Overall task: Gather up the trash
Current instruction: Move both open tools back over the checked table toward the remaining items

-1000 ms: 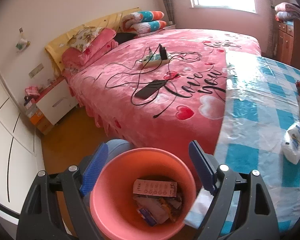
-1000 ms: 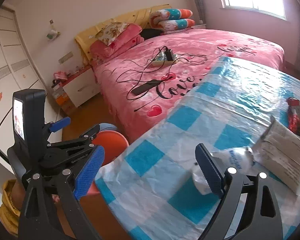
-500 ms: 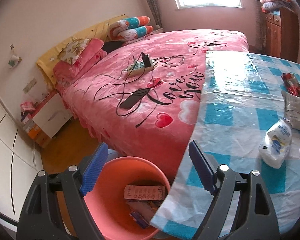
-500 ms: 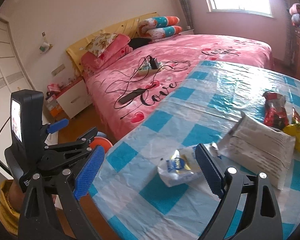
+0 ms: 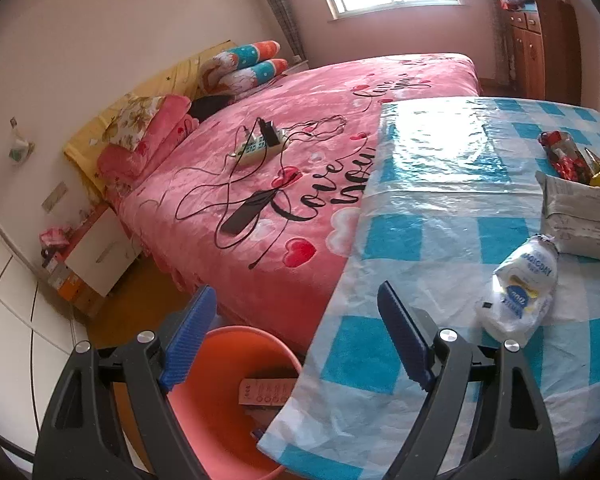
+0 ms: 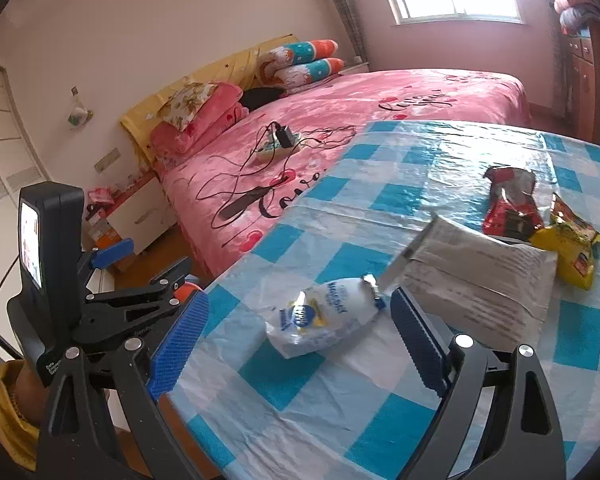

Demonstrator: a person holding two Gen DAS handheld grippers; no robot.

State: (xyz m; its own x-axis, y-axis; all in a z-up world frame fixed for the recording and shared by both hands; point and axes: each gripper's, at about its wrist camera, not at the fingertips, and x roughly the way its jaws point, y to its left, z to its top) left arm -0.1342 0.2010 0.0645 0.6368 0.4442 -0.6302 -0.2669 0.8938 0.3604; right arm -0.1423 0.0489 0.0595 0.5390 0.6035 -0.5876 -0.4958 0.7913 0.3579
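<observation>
**A:** What do I have in the left wrist view?

**B:** My left gripper (image 5: 292, 340) is spread wide, nothing between its pads. It hangs over the edge of the table (image 5: 440, 216), and under it stands the orange bucket (image 5: 228, 408) with some papers already inside. The white snack bag (image 5: 518, 294) lies to the right of this gripper, well apart from it, on the checked cloth.

**A:** And the right wrist view?

**B:** Here my right gripper (image 6: 296, 340) is also spread, holding nothing. The white snack bag (image 6: 326, 320) lies on the table just beyond the fingertips and between the lines of the two fingers — so this hand is clearly the nearer one. Its long axis runs across the view, from low left to upper right, roughly across the gap. I judge I must go forward and down, then close over the middle of the bag.

**A:** Other trash?

**B:** A grey parcel (image 6: 480, 280), a red wrapper (image 6: 512, 204) and a yellow wrapper (image 6: 572, 244) — all farther to the right.
</observation>
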